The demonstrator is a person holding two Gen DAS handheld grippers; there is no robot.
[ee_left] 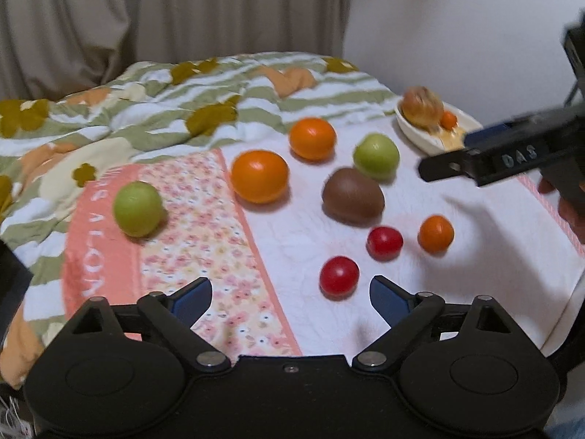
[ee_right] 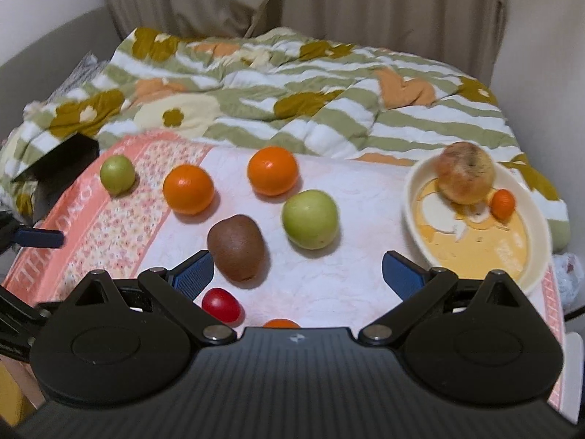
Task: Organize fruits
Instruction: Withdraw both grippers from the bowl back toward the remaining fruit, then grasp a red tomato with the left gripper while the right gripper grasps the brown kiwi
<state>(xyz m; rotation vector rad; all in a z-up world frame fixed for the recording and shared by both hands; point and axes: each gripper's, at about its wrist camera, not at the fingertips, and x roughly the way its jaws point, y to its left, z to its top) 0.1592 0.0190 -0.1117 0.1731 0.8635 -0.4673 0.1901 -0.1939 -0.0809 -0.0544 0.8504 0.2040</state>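
While both hover:
left claw (ee_left: 290, 294): released
right claw (ee_right: 298, 270): released, empty
risk: bumped tomato (ee_left: 339, 277) probably rolls off bed

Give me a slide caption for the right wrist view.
Open right gripper above a kiwi and green apple, near a dish.

Landmark: kiwi (ee_right: 236, 248). Bare cloth (ee_right: 358, 292) to its right, up to the bowl (ee_right: 413, 197) – free lane, nothing btwn. Green apple (ee_right: 310, 218) sits just behind-right of kiwi, oranges (ee_right: 188, 189) behind it, blocking far side. Red tomato (ee_right: 221, 304) close in front-left of kiwi.
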